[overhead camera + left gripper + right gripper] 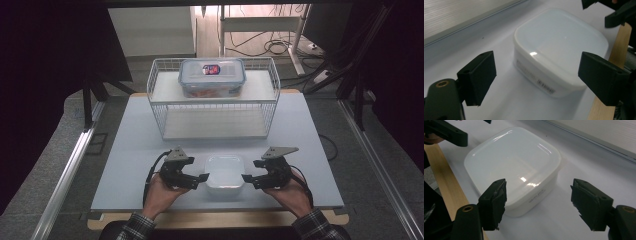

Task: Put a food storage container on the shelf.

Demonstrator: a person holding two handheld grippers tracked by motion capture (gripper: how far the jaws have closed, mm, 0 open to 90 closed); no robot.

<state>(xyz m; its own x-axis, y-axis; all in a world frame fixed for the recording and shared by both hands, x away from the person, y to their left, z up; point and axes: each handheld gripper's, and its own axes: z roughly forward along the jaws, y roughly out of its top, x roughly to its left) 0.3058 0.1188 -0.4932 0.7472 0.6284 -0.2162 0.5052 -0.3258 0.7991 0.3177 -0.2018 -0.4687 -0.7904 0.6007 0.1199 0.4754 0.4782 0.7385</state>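
Both grippers flank the white box at the table's near edge.

We hold the left gripper (200, 178) with jaws apart and nothing between them, just beside the box (224, 172) (lidded, standing flat); the right gripper (248, 178) mirrors it, also spread, presumably so we can grasp it from both sides.

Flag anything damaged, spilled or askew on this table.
The right tool has frayed, chipped pad edges. Otherwise nothing stands out: the white container sits flat with its lid on, and the clear lidded box rests squarely on the wire rack.
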